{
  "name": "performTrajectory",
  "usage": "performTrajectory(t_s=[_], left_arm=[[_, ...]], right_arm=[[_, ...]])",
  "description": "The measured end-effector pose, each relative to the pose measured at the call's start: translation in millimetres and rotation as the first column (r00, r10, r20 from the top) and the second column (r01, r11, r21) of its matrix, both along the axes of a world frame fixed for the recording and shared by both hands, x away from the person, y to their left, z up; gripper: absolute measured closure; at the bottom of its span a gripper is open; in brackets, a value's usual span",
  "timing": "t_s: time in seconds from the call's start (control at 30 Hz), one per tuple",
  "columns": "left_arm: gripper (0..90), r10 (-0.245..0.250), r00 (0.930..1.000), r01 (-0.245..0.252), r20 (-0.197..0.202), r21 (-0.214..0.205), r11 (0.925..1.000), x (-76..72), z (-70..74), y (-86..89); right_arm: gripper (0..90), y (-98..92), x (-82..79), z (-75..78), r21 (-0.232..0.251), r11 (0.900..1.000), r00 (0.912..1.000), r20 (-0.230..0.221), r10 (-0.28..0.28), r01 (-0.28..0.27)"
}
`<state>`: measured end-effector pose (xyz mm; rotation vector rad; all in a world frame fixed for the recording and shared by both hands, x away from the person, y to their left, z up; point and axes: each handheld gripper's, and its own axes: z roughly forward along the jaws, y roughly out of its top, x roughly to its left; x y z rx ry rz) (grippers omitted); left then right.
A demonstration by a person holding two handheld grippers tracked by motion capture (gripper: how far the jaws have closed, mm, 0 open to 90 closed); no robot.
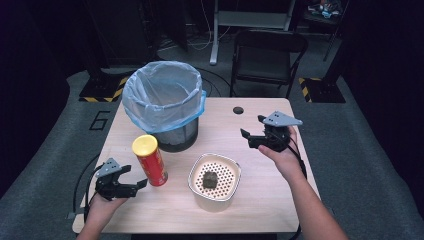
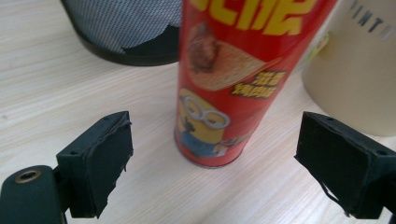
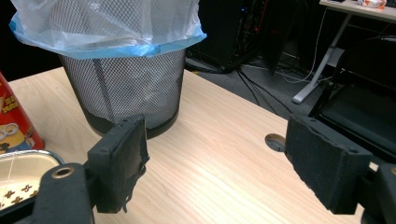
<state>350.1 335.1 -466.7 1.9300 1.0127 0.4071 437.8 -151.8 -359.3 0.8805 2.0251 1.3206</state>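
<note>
Figure: I hold my left gripper point(image 1: 134, 184) low and level at the near left of the table point(image 1: 260, 200), jaws spread wide and empty, so that the upright red crisp can point(image 2: 219, 88) stands centred between the pads but untouched, ready to be taken by its sides. My right gripper point(image 1: 252, 132), also open and holding nothing, hangs above the far right, facing the bag-lined mesh waste bin point(image 3: 126, 88). Between the two sits the cream perforated-lid container point(image 1: 215, 176), with a small dark lump on it.
</note>
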Motion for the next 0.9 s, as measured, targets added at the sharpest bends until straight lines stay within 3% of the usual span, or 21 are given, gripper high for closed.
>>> performTrajectory(t_s=[0.27,0.3,0.43,0.53,0.57,0.87,0.9], left_arm=[[10.6,-0.038,0.9992,0.038,-0.012,-0.008,0.9992,7.5,-4.4,-12.6],[10.6,-0.033,0.9991,0.032,-0.028,-0.032,0.9990,8.4,-5.6,-16.1],[10.6,-0.045,0.9988,0.044,-0.019,-0.033,0.9985,15.3,-6.3,-24.7],[10.5,-0.041,0.9990,0.041,0.018,-0.012,0.9991,20.1,-4.8,-26.6],[10.5,-0.023,0.9997,0.024,0.003,-0.035,0.9991,19.8,-4.9,-28.3],[11.1,0.011,0.9998,-0.011,0.019,-0.026,0.9996,28.3,-7.3,-30.0],[11.1,0.010,0.9997,-0.009,0.020,-0.043,0.9990,29.2,-7.0,-31.1]], right_arm=[[20.9,-7.4,-3.3,-9.2,0.012,0.9997,0.9994,-0.028,-0.020,0.020],[20.9,-8.5,-3.7,-10.2,0.013,0.9996,0.9993,-0.030,-0.024,0.024],[20.9,-13.6,-5.6,-13.3,0.015,0.9994,0.9991,-0.030,-0.030,0.031],[20.9,-16.4,-8.2,-16.4,0.014,0.9992,0.9986,-0.036,-0.038,0.038],[20.9,-17.1,-9.0,-17.5,0.012,0.9991,0.9985,-0.038,-0.039,0.040],[20.9,-26.6,-18.3,-27.5,0.005,0.9982,0.9969,-0.051,-0.059,0.060],[20.9,-27.6,-19.3,-28.7,-0.001,0.9981,0.9965,-0.056,-0.062,0.062]])
